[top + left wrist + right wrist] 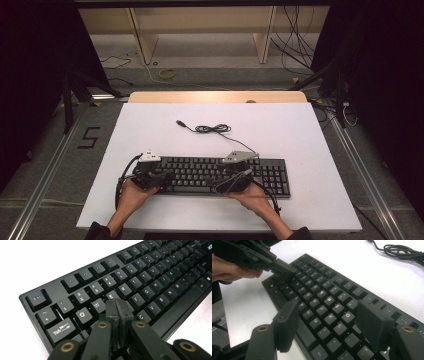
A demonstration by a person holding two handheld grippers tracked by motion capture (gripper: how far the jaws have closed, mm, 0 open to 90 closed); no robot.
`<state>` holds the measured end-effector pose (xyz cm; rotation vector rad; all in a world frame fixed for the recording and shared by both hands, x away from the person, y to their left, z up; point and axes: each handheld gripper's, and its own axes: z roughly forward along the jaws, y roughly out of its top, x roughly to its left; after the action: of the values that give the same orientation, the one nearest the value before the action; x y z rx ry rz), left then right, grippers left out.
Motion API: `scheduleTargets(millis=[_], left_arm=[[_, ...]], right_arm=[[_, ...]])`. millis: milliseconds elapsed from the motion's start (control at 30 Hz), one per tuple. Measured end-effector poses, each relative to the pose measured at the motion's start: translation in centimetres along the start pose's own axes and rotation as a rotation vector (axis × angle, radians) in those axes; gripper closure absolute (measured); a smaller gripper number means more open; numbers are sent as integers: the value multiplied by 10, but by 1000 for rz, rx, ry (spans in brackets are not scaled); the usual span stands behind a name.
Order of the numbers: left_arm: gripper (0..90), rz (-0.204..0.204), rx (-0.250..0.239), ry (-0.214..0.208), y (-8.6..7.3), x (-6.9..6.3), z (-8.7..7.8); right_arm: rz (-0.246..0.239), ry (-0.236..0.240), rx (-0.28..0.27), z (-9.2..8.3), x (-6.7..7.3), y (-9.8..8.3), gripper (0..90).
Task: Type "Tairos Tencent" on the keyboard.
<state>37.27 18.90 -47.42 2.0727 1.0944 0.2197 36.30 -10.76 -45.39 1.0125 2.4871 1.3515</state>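
Fingers of left gripper (116, 307) pressed together, angled down over keyboard (140, 282).

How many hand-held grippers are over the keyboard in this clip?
2. The left hand-held gripper, jaws shut, is over the keyboard's left end near the E key; the right hand-held gripper, jaws apart, is above its middle keys.

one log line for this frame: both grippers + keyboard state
left gripper: shut, tips over the E/D keys | right gripper: open, above right-hand letter keys, nothing held | keyboard: flat on white table | USB cable: loose behind
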Motion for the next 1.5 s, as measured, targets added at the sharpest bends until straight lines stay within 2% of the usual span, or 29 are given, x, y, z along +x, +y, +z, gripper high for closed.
scheduleTargets(millis=[367,433,500,733,833,1000,1067,1167,1200,1233,1267,1300,1367,1400,1500], left_arm=[[892,5,9,-3,0,-1,2],[893,15,18,-2,0,-1,3],[894,-2,18,-5,-1,-1,5],[894,-4,18,-9,-1,-1,5],[882,-7,3,-2,-1,-1,4],[783,-3,-26,-2,0,-1,0],[744,-20,-53,-29,1,1,-3],[647,-24,-75,-33,1,1,-5],[647,-32,-86,-32,2,0,-6],[566,-32,-93,-33,2,1,-7],[566,-36,-104,-36,2,1,-7],[515,-39,-113,-41,2,1,-8],[492,-46,-123,-41,2,0,-8],[443,-50,-126,-39,2,0,-9],[404,-69,-141,-52,2,1,-11]], right_arm=[[-10,1,-1,-2,2,-2,336],[-10,1,-1,-2,2,-3,334],[-10,-1,1,-2,2,-3,334],[-9,-7,1,-3,2,-3,334],[-10,-6,-1,-3,1,-3,335],[-9,-8,-1,-2,1,-3,335],[-10,-9,-2,-1,1,-3,335],[-13,-7,-3,-1,2,-3,336],[-13,-7,-3,-1,2,-3,336],[-11,-5,-4,0,2,-2,337],[-11,-5,-4,0,2,-2,337],[-12,-6,-4,0,2,-2,337],[-10,-5,-3,1,2,-2,338],[-11,-4,-4,1,3,-2,338],[-13,-4,-3,2,4,-2,340]])
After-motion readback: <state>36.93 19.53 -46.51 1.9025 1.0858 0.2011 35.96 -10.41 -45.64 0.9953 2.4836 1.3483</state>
